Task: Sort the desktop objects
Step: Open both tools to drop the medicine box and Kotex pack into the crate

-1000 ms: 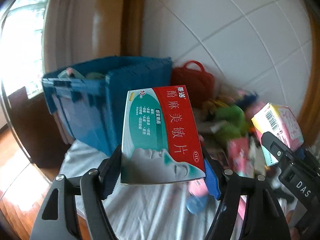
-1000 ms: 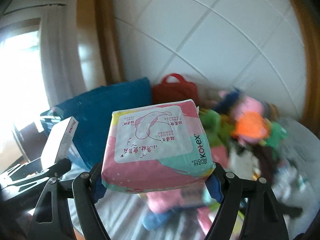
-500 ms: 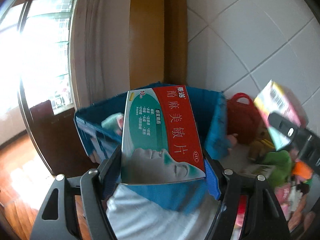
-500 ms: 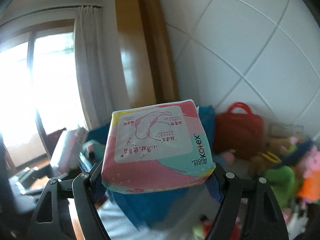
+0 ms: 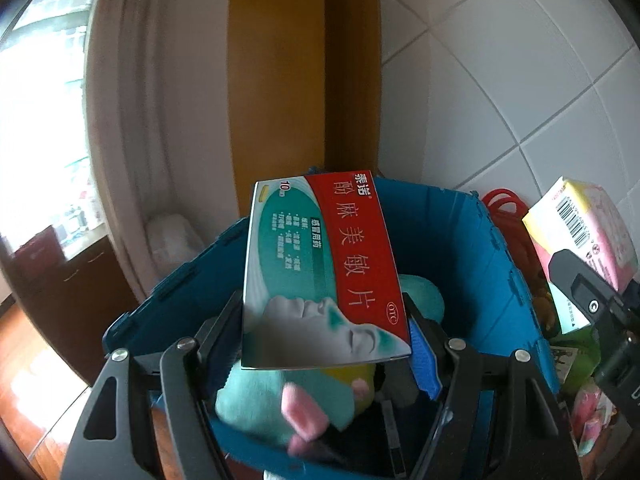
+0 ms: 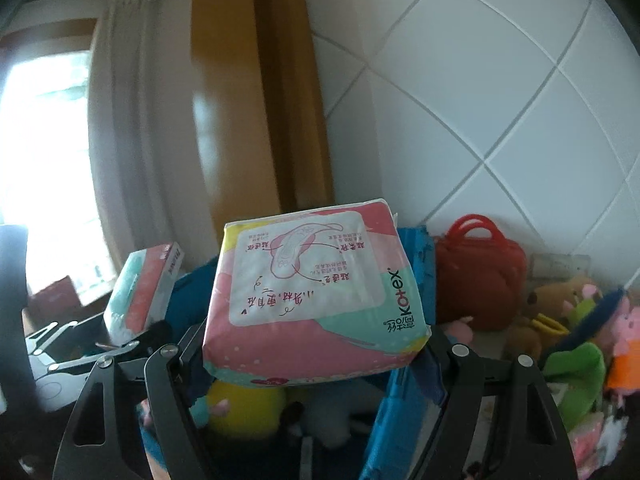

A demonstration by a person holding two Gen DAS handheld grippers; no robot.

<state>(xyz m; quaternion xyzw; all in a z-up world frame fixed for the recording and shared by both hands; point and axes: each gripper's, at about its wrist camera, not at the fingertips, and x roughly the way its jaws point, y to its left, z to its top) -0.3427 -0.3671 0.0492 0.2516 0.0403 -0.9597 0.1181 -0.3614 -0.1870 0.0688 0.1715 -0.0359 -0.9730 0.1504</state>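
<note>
My left gripper is shut on a red, teal and white medicine box, held upright over the open blue crate. My right gripper is shut on a pink and mint Kotex pad pack, also above the blue crate. The pad pack and right gripper show at the right edge of the left wrist view. At the left of the right wrist view the medicine box appears in the left gripper. Soft toys, among them a teal plush, lie inside the crate.
A red handbag stands against the white tiled wall right of the crate. Beyond it lies a heap of plush toys. A wooden door frame, a pale curtain and a bright window lie behind the crate.
Both grippers, still holding their items, swept left and up from above the white cloth and toy pile to above the blue crate. The crate's inside has come into view.
</note>
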